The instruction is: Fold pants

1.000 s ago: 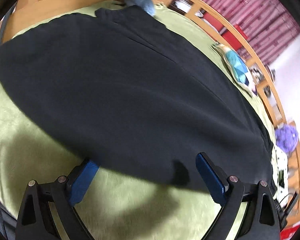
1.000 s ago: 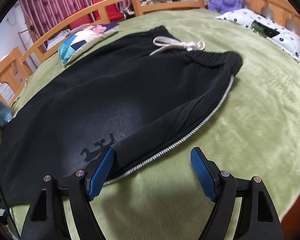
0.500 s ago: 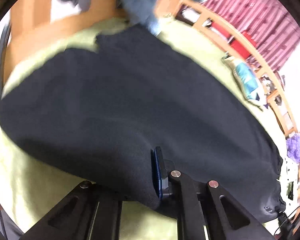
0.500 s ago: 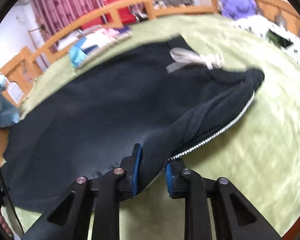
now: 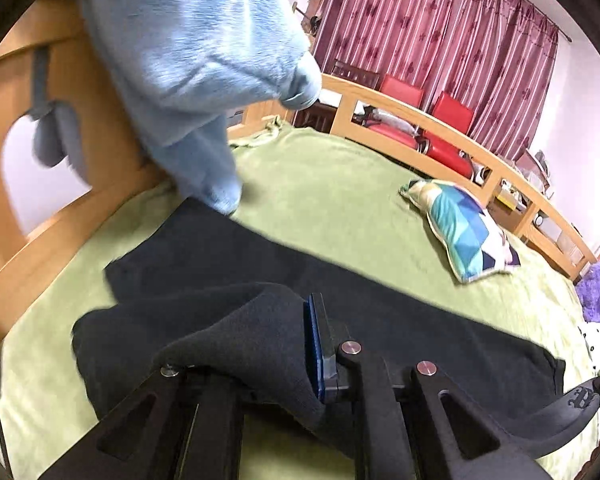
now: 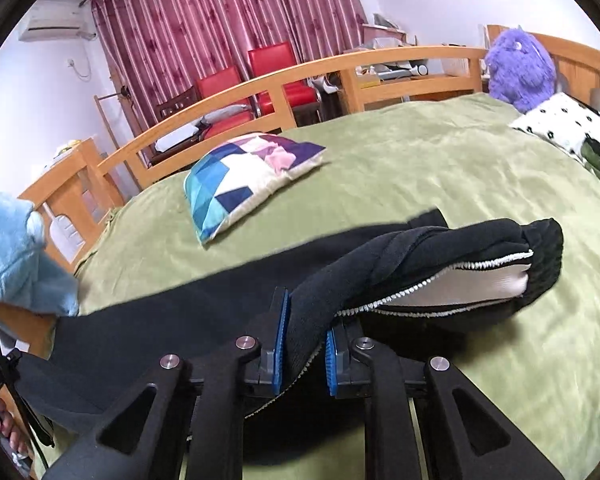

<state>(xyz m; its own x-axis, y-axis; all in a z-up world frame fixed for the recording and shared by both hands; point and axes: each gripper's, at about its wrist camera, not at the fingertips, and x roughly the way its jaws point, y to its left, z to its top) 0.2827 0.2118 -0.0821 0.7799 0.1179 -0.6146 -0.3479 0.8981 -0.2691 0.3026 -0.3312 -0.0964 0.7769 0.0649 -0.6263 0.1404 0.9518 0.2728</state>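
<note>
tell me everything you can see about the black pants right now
The black pants look like thick, soft knit, lying lengthwise on the green bed cover. The near edge is lifted off the cover: the right tongs pinch it near the ribbed waistband, where a white zigzag-stitched seam and pale lining show, and the left tongs pinch it nearer the leg end. The far edge rests flat.

No readable text, small pale emblem on black handle (image 5: 580, 394), perhaps a logo
</note>
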